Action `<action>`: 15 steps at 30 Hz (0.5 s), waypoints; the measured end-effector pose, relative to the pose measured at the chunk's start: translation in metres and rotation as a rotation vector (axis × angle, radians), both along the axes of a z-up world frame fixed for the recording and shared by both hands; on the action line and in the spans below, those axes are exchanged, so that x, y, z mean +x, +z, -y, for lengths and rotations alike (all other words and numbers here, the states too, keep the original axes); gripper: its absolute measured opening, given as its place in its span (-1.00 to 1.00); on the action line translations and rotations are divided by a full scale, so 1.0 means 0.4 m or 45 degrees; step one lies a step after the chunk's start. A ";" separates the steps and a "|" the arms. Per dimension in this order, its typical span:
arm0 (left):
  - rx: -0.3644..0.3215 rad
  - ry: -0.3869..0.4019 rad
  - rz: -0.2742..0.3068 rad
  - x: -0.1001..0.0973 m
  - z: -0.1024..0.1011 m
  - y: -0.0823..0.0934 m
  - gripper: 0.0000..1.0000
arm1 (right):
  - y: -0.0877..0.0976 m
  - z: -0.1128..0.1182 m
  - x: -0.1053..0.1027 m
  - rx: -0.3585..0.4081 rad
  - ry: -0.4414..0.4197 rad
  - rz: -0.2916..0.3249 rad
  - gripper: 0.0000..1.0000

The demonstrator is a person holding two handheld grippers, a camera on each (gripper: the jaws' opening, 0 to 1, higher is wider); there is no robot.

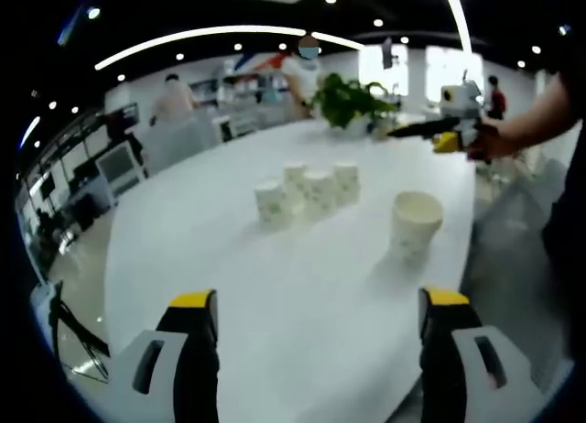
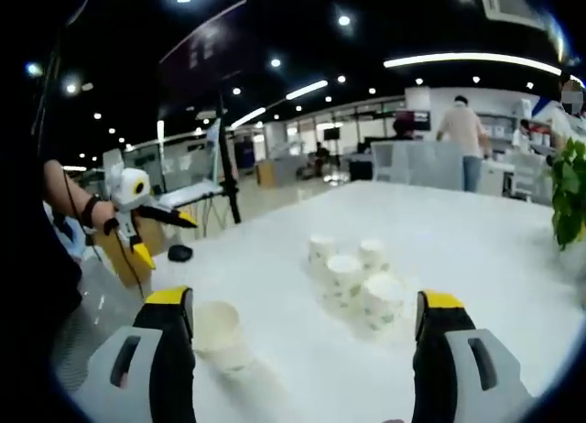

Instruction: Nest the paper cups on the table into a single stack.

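Both hand-held grippers, left (image 1: 316,350) and right (image 2: 302,350), hang wide open and empty above the white table (image 1: 275,295), since four upside-down patterned paper cups (image 1: 307,192) cluster mid-table, one upright white paper cup (image 1: 417,223) apart, all unnested.

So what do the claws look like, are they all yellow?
Not all yellow. Each claw, the left claw and the right claw, has two black jaws with yellow tips and pale grey blocks at the base. From the side, the right claw shows a white body, long black jaws and a yellow part. A dark strap circles the person's wrist.
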State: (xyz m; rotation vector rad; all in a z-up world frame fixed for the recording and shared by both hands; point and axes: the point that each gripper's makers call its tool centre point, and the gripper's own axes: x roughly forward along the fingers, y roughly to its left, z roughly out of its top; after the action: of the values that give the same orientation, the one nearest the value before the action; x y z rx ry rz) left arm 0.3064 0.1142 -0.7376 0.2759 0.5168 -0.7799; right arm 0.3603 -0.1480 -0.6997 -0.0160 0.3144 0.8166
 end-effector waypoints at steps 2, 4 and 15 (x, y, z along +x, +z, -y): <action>-0.001 0.007 -0.004 -0.003 -0.004 -0.006 0.79 | -0.001 0.009 0.015 -0.028 0.014 -0.005 0.87; 0.002 0.017 -0.008 -0.008 -0.007 -0.008 0.79 | 0.003 0.017 0.033 -0.024 0.030 -0.018 0.79; 0.008 0.061 -0.018 -0.008 -0.016 -0.011 0.80 | -0.030 0.015 0.110 -0.038 0.119 -0.129 0.76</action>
State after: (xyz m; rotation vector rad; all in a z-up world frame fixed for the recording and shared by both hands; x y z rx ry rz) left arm 0.3031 0.1206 -0.7420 0.2633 0.5378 -0.7346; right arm 0.4045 -0.1541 -0.7119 -0.0170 0.4240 0.9068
